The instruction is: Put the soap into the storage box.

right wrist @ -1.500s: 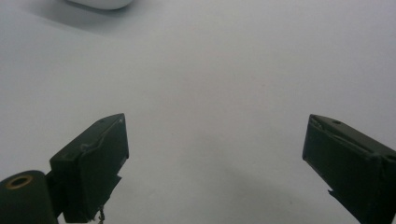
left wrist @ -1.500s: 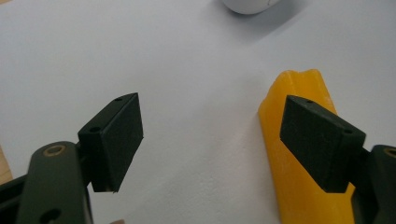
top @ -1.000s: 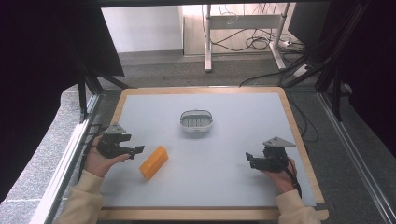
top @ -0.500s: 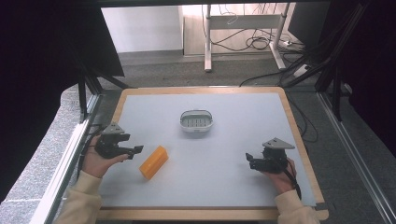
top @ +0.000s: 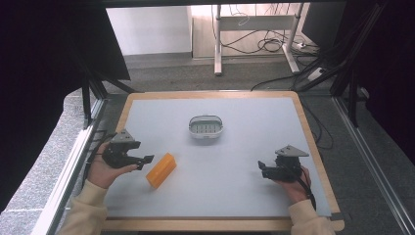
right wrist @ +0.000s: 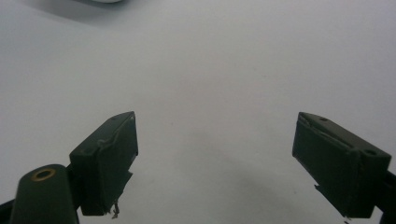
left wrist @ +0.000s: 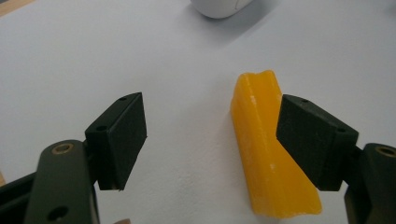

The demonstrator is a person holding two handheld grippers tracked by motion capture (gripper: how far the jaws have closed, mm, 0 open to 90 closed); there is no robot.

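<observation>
Item: orange-yellow oblong block with a waxy, slightly ridged surface [left wrist: 268, 154], lying flat on the pale grey table mat [top: 235, 196]. In the left gripper view it sits just inside the right-hand jaw, which overlaps one long side; whether they touch I cannot tell. The other jaw stands well apart across bare mat.

Handling (judged): probably light and fairly stiff, perhaps soap- or wax-like; the smooth faces may slip, and hard pressure could dent the edges. Best hold is across the narrow width, on the two long sides near the middle, so it does not swing.

Left gripper [top: 142, 160]: jaws spread wide, holding nothing, not yet centred on the block.

Right gripper [top: 262, 169]: jaws spread, empty, over bare mat, well apart from the block.

Nearby: white oval plastic basket with a slotted floor [top: 206, 127], beyond the left fingertips and clear of the block. Light wooden table frame [top: 215, 225] around the mat.

Obstructions: nothing between the left jaws and the block.
</observation>
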